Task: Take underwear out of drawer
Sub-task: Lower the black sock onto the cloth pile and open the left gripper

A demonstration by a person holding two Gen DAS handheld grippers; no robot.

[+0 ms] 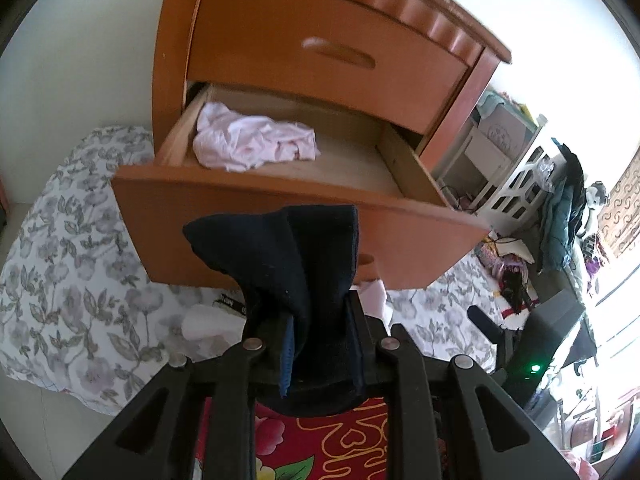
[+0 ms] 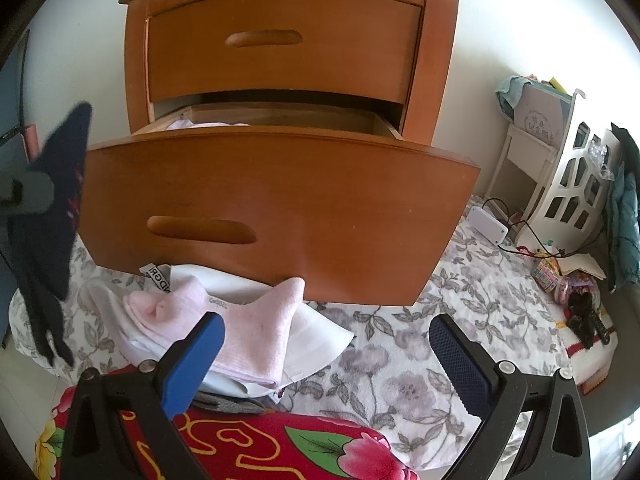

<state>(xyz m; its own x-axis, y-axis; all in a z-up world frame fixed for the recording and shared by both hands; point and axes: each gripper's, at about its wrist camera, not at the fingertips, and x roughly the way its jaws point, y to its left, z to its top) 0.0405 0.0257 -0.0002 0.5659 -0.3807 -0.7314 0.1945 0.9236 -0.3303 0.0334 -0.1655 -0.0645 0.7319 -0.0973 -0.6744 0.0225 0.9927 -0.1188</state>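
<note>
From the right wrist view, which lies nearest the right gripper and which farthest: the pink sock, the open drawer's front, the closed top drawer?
1. Pink sock, just ahead of the right gripper, toward its left finger.
2. Open drawer's front, above the sock.
3. Closed top drawer, highest, at the back.

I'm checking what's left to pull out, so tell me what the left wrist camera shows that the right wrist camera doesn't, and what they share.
Only the left wrist view looks down into the open lower drawer, showing the crumpled pink garment on its floor, and the left gripper shut on a dark navy garment.

Only the right wrist view shows the right gripper with jaws wide apart and empty, and the pink and white clothes pile on the floral bedding below the drawer.

Both show the wooden nightstand with its lower drawer pulled out.
</note>
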